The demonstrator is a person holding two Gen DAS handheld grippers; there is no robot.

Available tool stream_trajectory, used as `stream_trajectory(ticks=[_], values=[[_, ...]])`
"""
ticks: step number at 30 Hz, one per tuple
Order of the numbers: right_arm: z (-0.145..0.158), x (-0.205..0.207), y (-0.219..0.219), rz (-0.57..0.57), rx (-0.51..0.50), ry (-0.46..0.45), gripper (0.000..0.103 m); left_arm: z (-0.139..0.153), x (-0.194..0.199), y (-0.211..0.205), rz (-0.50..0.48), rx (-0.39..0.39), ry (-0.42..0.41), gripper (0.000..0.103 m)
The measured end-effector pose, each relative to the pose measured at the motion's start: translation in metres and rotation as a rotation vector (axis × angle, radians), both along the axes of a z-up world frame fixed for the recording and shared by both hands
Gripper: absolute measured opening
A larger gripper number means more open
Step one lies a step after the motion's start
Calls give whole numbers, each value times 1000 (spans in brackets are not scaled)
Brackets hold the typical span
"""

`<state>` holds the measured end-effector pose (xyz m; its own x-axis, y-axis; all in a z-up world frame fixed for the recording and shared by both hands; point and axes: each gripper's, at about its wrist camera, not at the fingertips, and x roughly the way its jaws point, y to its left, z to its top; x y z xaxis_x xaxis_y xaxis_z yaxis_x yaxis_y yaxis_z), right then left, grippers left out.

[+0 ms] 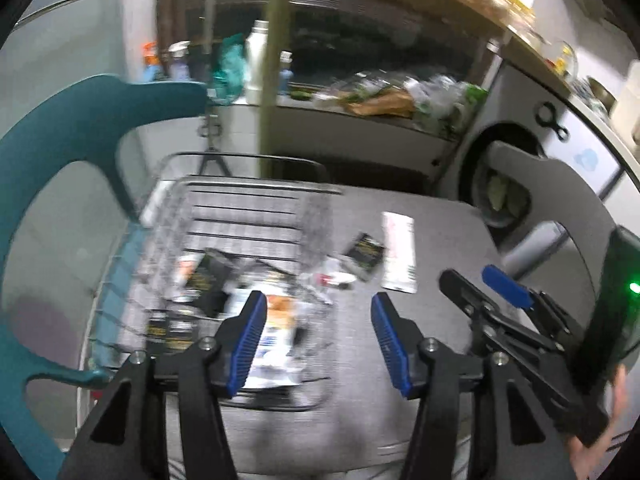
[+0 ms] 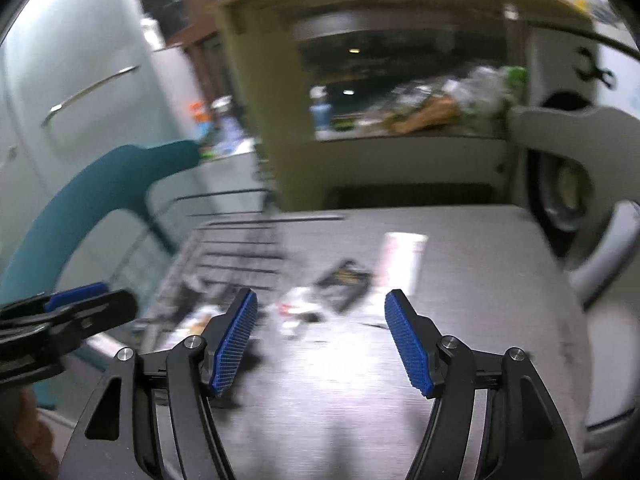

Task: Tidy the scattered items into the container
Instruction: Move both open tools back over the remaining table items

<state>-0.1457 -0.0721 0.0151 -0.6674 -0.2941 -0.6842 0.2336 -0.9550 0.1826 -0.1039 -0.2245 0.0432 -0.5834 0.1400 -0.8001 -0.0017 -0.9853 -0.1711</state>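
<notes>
The table (image 1: 432,240) is covered in a grey, matt woven cloth, and the basket (image 1: 240,196) on it is thin wire mesh with dark metal bars. The tongs' pads (image 1: 248,344) are blue ribbed rubber-like plastic on matt black plastic arms with small shiny metal screws. The packets (image 1: 366,254) in and beside the basket look like glossy plastic film, and the chair back (image 1: 60,140) is smooth teal plastic.

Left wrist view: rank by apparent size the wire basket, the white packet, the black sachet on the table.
1. wire basket, far the largest.
2. white packet, long strip.
3. black sachet, smallest; it lies beside the packet at like distance, so the order holds despite blur.
</notes>
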Motion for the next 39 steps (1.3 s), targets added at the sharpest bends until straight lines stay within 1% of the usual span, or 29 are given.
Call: stream_trajectory(ticks=[2, 4, 6, 7, 10, 12, 14, 16, 18, 20, 22, 30, 31, 33, 36, 39], values=[[-13, -7, 17, -39, 19, -13, 66, -9, -6, 29, -41, -4, -14, 60], [-36, -15, 35, -74, 41, -53, 66, -23, -13, 56, -79, -2, -34, 60], [-59, -23, 52, -97, 41, -100, 66, -37, -19, 75, -103, -4, -56, 60], [-67, -26, 57, -100, 43, -114, 66, -48, -25, 85, -114, -1, -75, 60], [-90, -38, 71, -118, 56, -134, 66, -69, -45, 102, -119, 15, -109, 60], [-101, -49, 75, -108, 43, -143, 66, -77, -62, 108, -112, 0, -112, 60], [-110, -61, 73, -88, 39, -139, 66, -82, -81, 108, -95, -22, -110, 60], [-120, -74, 65, -74, 43, -137, 66, -87, -101, 105, -75, -15, -124, 61], [-129, -86, 57, -57, 26, -135, 66, -94, -114, 103, -65, -14, -146, 61], [-135, -95, 48, -53, 37, -130, 66, -104, -125, 100, -55, -15, -165, 62], [-142, -104, 41, -51, 28, -143, 66, -111, -134, 95, -38, -16, -182, 62], [-149, -116, 22, -32, 35, -125, 67, -129, -148, 79, 12, 33, -219, 63], [-150, -116, 20, -36, 39, -121, 68, -131, -151, 77, 14, 43, -222, 63], [-151, -118, 20, -44, 19, -118, 74, -132, -152, 76, 6, 62, -224, 63], [-152, -120, 19, -61, 9, -118, 76, -133, -153, 75, 13, 70, -221, 63], [-152, -120, 18, -47, 21, -118, 76, -135, -156, 75, 6, 83, -228, 63]])
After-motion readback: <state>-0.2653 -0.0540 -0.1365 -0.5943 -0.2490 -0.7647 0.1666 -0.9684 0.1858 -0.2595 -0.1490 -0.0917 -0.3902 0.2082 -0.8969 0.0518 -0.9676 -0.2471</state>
